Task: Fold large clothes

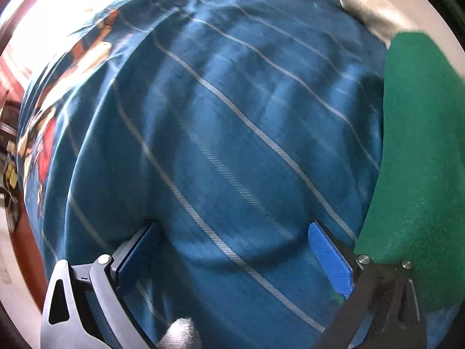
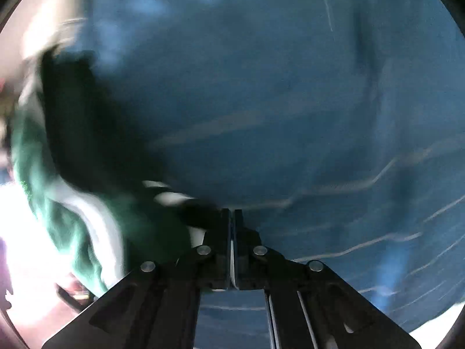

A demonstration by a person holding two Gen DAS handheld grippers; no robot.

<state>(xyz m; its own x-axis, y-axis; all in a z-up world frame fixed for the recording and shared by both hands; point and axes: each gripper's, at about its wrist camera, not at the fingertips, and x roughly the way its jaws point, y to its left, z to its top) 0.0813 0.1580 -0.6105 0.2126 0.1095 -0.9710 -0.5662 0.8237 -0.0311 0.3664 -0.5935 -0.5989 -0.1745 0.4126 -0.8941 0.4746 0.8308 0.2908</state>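
A large blue cloth with thin pale stripes [image 1: 232,122] fills the left wrist view, spread out below my left gripper [image 1: 234,250]. That gripper points down at it, jaws wide open, with its blue pads [image 1: 330,257] just over the fabric and nothing gripped. A green cloth [image 1: 421,160] lies at its right side. In the blurred right wrist view, my right gripper [image 2: 232,212] is shut, its tips pinching the lower edge of the blue cloth [image 2: 276,101]. The green cloth [image 2: 58,192] hangs to its left.
A white-gloved fingertip [image 1: 180,333] shows at the bottom of the left wrist view, and a pale blurred shape [image 1: 369,8] lies at the top right. A patterned border [image 1: 93,55] runs along the blue cloth's left edge. Bright glare [image 2: 17,218] washes out the right wrist view's left side.
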